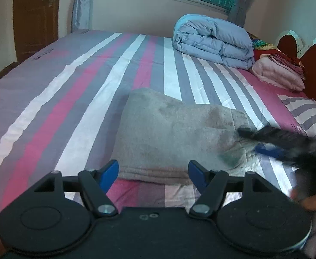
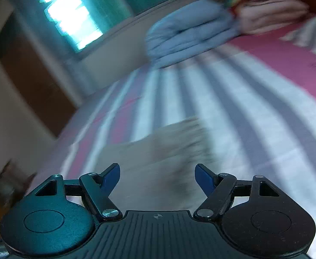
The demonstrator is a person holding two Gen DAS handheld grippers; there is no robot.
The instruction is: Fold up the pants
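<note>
The grey pants [image 1: 175,133] lie folded into a compact bundle on the striped bedsheet [image 1: 71,99], near the bed's near edge. The left gripper [image 1: 153,172] hovers just before the bundle's near edge, jaws spread wide, holding nothing. The right gripper [image 2: 157,177], blurred at the bundle's right end, also stands wide apart and empty. A folded blue duvet [image 1: 214,41] sits far right.
</note>
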